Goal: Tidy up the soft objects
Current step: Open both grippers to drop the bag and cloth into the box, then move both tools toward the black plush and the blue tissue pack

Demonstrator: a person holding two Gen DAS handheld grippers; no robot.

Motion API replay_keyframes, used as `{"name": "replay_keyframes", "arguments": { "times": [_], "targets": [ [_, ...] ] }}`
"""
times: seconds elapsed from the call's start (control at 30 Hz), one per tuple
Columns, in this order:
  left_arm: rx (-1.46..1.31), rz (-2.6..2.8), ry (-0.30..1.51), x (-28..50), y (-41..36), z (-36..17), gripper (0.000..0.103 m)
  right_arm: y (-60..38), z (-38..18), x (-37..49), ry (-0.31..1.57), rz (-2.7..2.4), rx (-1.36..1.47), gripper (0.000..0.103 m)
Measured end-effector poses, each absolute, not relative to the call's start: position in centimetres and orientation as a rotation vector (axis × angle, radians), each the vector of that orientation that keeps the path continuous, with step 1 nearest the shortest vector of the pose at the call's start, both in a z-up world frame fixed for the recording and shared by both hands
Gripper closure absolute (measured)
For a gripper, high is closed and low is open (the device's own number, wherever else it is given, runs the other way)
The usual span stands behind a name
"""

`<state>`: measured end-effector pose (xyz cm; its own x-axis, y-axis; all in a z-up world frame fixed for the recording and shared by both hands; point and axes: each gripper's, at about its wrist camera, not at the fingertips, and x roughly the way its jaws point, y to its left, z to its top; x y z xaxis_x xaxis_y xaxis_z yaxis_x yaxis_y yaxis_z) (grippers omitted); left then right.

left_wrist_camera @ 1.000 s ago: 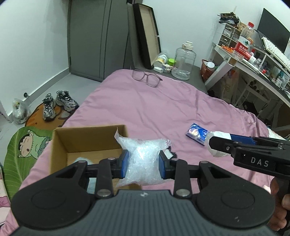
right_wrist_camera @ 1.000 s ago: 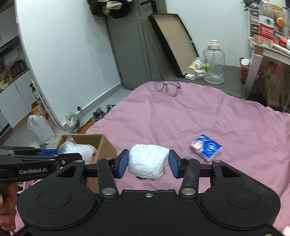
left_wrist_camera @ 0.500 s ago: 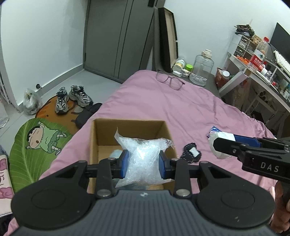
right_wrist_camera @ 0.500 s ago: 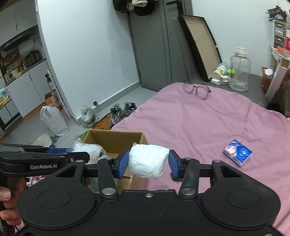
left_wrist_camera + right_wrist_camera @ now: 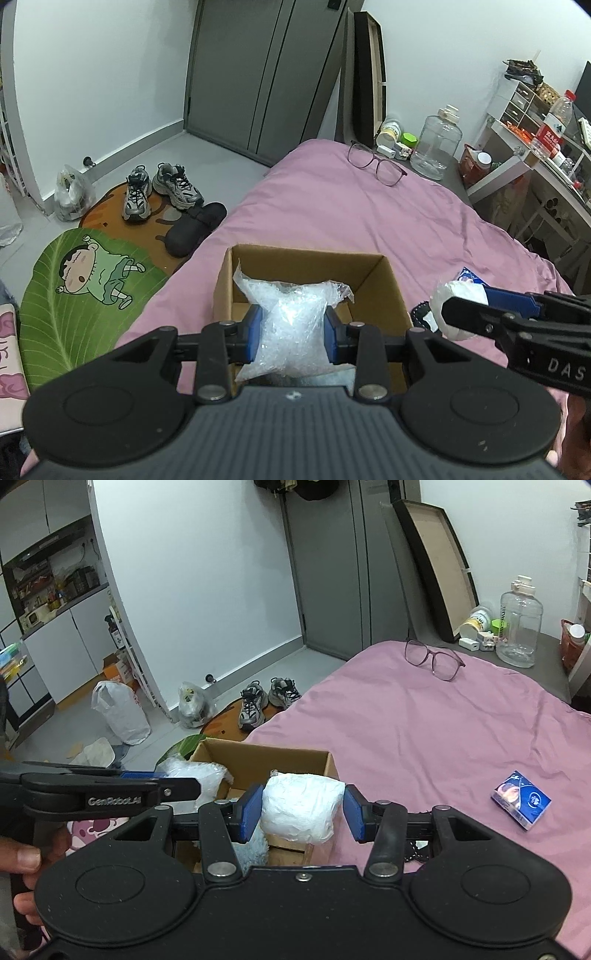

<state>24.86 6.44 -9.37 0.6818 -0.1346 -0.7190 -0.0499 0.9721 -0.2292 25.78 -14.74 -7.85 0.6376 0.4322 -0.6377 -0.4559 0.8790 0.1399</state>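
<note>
I have both tongs loaded and I take the cardboard box (image 5: 391, 291) as my landmark; it sits open-topped on the pink bed (image 5: 332, 206), near the bed's edge.

My left tongs (image 5: 293, 334) are clamped on a clear crinkled plastic bag (image 5: 291, 321), the blue pads (image 5: 255, 334) pressing into its sides. The bag hangs over the box's opening, its upper corner showing against the far inner wall. In the right wrist view the left tongs reach in from the left of the box, and I can read "GenRobot.AI" in pale letters along their black body.

My right tongs (image 5: 301, 808) grip a white wrapped bundle (image 5: 301, 806), soft and wrinkled. It is held above the box's right wall, over the rim. Inside the box, below the bundle, a pale blue fluffy item (image 5: 253, 849) shows. In the left wrist view the right tongs come in from the right of the box, and the letters "DAS" can be read on their body.

On the bed right of the box lies a small blue packet (image 5: 521, 799); its printing is too small for me to read. Beyond the box, near the far end of the bed, lie spectacles (image 5: 376, 168). On the floor left of the box is a green leaf-shaped mat (image 5: 74, 295) printed with a cartoon child.
</note>
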Motion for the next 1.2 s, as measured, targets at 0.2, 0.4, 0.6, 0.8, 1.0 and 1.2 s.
{"name": "replay_keyframes", "arguments": {
  "times": [0.2, 0.4, 0.6, 0.8, 1.0, 1.2],
  "targets": [
    [-0.236, -0.040, 0.824, 26.5, 6.5, -10.0, 0.069, -14.3, -8.2, 26.8, 0.731, 0.512, -0.038, 0.057],
    [-0.236, -0.045, 0.831, 27.4, 6.8, -10.0, 0.062, -13.5, -8.4, 27.4, 0.738, 0.525, -0.036, 0.057],
    [-0.233, -0.020, 0.799, 26.8, 7.5, -8.9, 0.059, -12.1, -8.5, 27.7, 0.739, 0.538, -0.047, 0.056],
    [-0.255, 0.001, 0.792, 26.1, 8.8, -8.5, 0.059, -11.3, -8.4, 28.9, 0.732, 0.541, -0.018, 0.044],
    [-0.259, 0.006, 0.796, 25.1, 9.4, -8.4, 0.059, -12.3, -8.0, 28.3, 0.721, 0.521, -0.004, 0.042],
    [-0.265, 0.013, 0.795, 24.2, 9.0, -8.0, 0.045, -14.5, -7.9, 27.2, 0.731, 0.489, 0.013, 0.042]
  ]
}}
